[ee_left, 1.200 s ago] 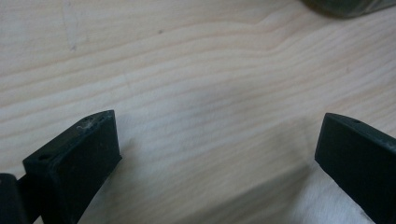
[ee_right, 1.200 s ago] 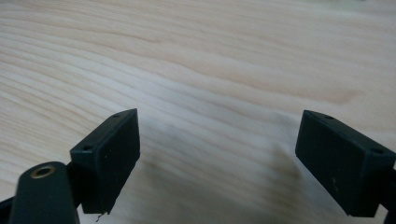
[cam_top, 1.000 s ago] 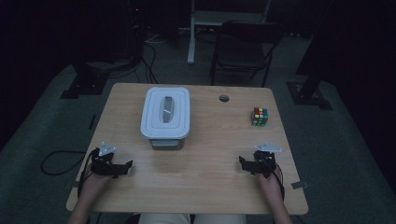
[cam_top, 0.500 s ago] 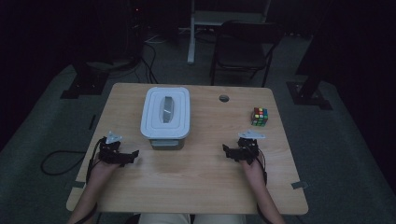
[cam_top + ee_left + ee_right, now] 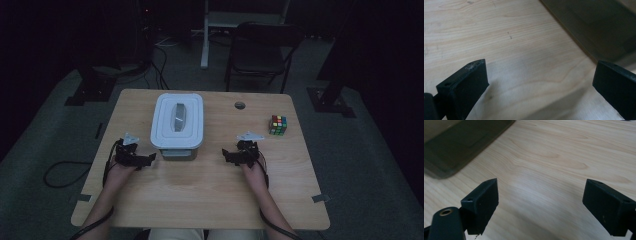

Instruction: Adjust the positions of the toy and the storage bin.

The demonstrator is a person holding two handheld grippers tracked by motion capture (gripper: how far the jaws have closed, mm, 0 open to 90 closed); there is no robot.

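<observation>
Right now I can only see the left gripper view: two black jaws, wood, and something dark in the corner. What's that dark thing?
Observer: The side of a box with a white lid, in the middle of the table.
Operator: Is my other gripper near it too?
Observer: Yes. The right gripper sits at the box's other side, with a gap between them, jaws wide open.
Operator: Is there anything fun on the table?
Observer: A puzzle cube with coloured squares, near the far right edge, beyond the right gripper.
</observation>
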